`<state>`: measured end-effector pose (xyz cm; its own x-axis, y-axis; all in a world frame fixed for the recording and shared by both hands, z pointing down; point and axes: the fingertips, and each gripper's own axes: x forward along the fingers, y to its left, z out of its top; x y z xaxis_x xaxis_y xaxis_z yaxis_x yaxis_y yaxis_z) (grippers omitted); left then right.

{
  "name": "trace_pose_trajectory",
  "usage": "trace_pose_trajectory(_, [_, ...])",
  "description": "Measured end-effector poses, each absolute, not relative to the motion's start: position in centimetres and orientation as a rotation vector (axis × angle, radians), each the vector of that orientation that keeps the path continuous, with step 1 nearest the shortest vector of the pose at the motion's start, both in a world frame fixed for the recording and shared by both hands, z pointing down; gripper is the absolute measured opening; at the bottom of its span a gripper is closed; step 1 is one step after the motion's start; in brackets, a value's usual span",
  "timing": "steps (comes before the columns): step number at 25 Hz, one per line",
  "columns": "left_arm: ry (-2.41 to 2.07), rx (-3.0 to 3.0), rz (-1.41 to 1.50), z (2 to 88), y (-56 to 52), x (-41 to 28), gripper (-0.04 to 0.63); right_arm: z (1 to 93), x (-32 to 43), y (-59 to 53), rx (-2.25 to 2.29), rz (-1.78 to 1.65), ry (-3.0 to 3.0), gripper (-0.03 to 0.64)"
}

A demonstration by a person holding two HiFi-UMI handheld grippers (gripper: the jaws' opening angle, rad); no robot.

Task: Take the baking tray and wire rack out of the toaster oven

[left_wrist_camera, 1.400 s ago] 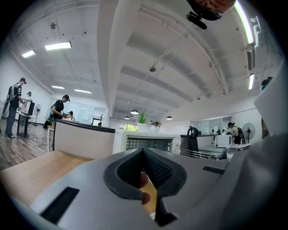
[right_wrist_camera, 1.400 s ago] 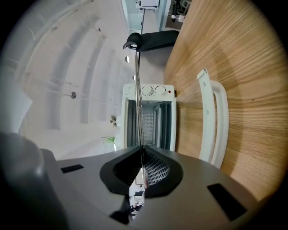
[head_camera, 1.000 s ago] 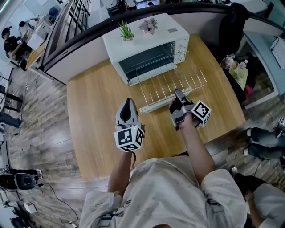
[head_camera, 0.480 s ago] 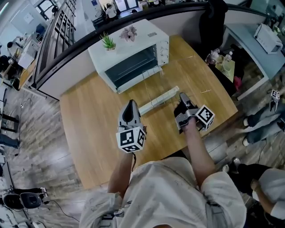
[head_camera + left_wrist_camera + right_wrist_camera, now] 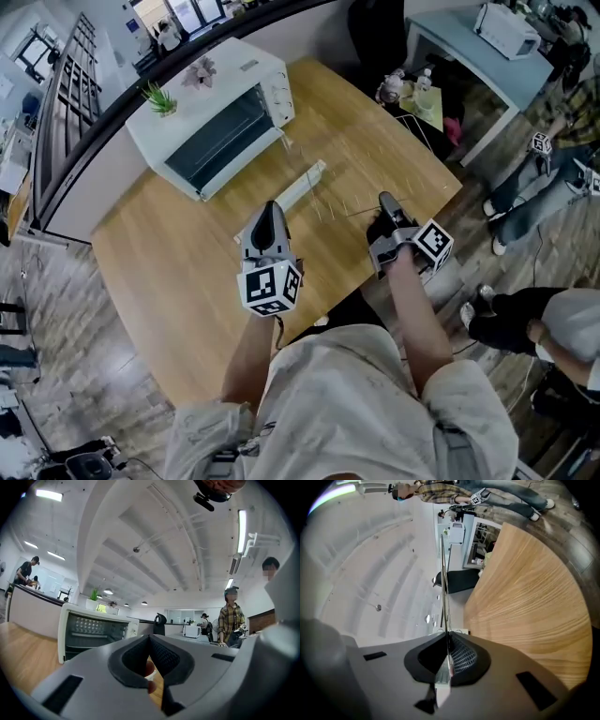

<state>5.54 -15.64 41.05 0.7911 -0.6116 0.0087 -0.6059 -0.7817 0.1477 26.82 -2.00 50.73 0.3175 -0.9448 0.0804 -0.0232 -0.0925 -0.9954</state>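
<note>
The right gripper [image 5: 385,201] was clamped on the rack [image 5: 445,573] edge, holding it above the surface [image 5: 178,272] in front of the open oven [image 5: 211,108]. The left gripper [image 5: 270,210] was closed and empty.

No legible text, label or number anywhere

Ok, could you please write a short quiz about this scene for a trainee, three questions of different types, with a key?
1. True or false: the right gripper is shut on the wire rack.
2. The toaster oven stands on: A) the floor, B) the wooden table, C) a shelf.
3. Fill in: the jaws of the left gripper are ____, with nothing between them.
Key: 1 true; 2 B; 3 shut.
</note>
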Motion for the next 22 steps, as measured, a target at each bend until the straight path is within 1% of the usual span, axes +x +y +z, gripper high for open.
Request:
trace_pose_trajectory(9, [-0.781, 2.868, -0.048, 41.9, -12.2, 10.3, 0.014, 51.9, 29.6, 5.2, -1.512, -0.938, 0.821, 0.025])
trace_pose_trajectory(17, [-0.744, 2.872, -0.023, 42.4, -11.6, 11.5, 0.014, 53.3, 30.3, 6.6, -1.515, -0.943, 0.763, 0.025])
trace_pose_trajectory(22, [-0.705, 2.891, 0.002, 42.8, -10.9, 11.9, 0.014, 56.1, 29.9, 7.3, -1.543, -1.000, 0.728, 0.026])
